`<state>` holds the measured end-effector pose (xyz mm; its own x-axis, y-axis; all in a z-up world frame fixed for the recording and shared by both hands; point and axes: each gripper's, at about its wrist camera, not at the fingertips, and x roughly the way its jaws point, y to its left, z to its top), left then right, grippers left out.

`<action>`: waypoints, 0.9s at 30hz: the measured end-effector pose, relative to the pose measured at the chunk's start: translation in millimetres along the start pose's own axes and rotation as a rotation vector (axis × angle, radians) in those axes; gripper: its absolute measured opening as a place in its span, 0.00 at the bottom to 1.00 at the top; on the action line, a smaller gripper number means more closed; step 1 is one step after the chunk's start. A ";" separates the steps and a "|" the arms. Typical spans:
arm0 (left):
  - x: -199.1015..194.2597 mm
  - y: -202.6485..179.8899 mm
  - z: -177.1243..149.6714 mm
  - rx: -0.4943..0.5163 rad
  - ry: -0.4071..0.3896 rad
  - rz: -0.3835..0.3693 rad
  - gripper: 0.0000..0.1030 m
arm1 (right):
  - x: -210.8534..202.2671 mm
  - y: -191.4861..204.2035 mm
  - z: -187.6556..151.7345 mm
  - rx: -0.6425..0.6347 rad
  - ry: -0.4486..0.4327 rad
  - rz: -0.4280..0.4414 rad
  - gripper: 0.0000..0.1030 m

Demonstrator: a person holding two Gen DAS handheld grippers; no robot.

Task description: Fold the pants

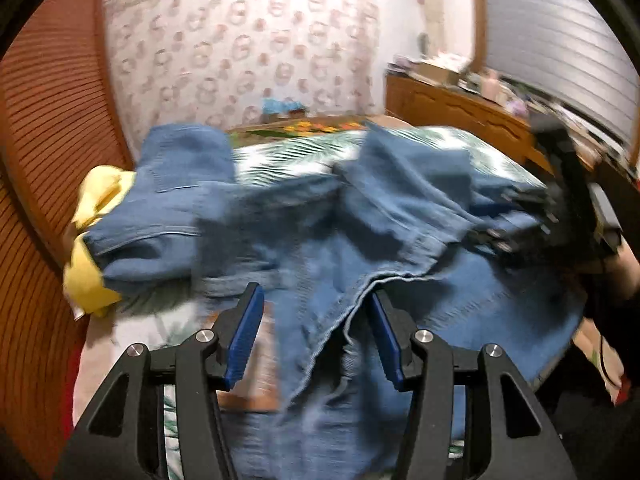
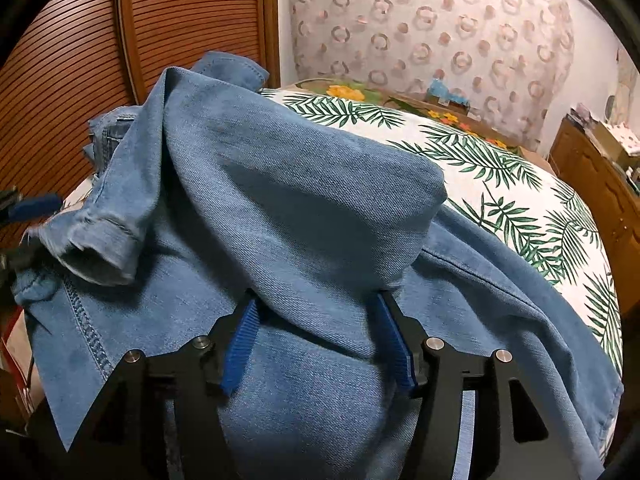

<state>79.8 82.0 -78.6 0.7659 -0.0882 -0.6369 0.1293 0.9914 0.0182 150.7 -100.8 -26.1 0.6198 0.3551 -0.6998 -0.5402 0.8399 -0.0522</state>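
Blue denim pants [image 1: 320, 224] lie crumpled on a bed with a palm-leaf sheet [image 1: 288, 152]. My left gripper [image 1: 316, 300] is open, its blue pads apart over a frayed leg hem, holding nothing. The right gripper [image 1: 516, 220] shows blurred at the right of the left wrist view, against the denim. In the right wrist view the right gripper [image 2: 316, 308] is open, a denim fold [image 2: 280, 184] bulging between and over its pads. A frayed cuff [image 2: 96, 248] lies at left. The left gripper's blue pad [image 2: 36, 206] shows at the far left edge.
A yellow cloth [image 1: 92, 240] lies at the bed's left edge beside the pants. A slatted wooden wardrobe [image 2: 80, 40] stands left. A wooden dresser [image 1: 460, 112] with clutter stands right. Patterned wallpaper [image 2: 420, 20] is behind the bed.
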 end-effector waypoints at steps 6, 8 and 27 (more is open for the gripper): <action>10.9 37.1 -10.0 -0.084 0.040 0.068 0.53 | 0.6 -1.3 -1.3 0.000 0.000 -0.008 0.61; 14.7 45.4 -14.3 -0.103 0.054 0.094 0.53 | 0.0 -1.8 -1.6 0.000 0.000 -0.007 0.61; -15.7 29.1 -6.9 -0.127 -0.062 -0.010 0.75 | 0.8 -3.6 -3.4 0.006 0.001 -0.009 0.64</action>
<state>67.2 112.9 -73.3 0.8030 -0.1000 -0.5876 0.0594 0.9943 -0.0880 151.2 -104.9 -28.9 0.6238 0.3475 -0.7001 -0.5314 0.8454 -0.0539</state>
